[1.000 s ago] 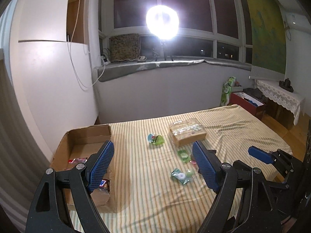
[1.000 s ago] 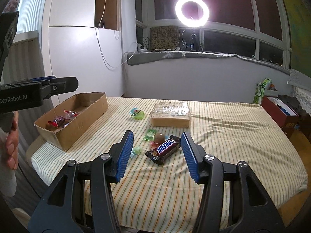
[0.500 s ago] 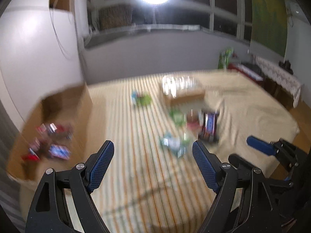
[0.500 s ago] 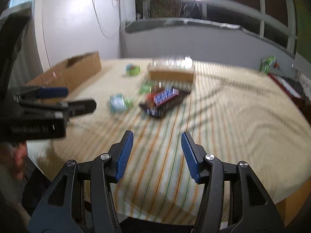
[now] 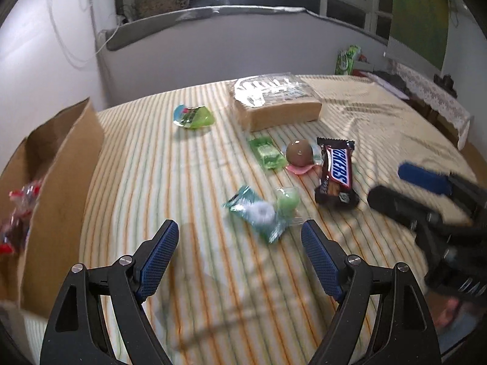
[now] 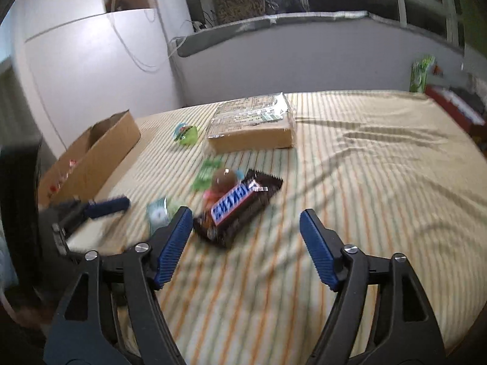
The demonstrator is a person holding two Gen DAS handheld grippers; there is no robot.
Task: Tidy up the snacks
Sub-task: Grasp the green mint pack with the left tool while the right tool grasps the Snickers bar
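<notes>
At the far left an open cardboard box is sitting on the striped tablecloth, with red-wrapped sweets lying inside it. Moving right, a crumpled green and blue wrapper is lying apart from the rest, near the box's far corner. Next a teal sachet with a white ring sweet is resting just beyond the left gripper, whose blue ribbed pads are standing wide with nothing between them. A pale green round sweet is touching the sachet's right side. Behind these a flat green packet and a brown chocolate ball on a pink wrapper are lying side by side, and a flat parcel under glossy film is sitting farther back. The Snickers bar, a dark brown glossy wrapper with blue lettering, is lying flat just right of the ball, its long axis running away from the left camera. The right gripper is hovering over the bar's near end; its jaws have just been opening and are standing wide, gripping nothing
</notes>
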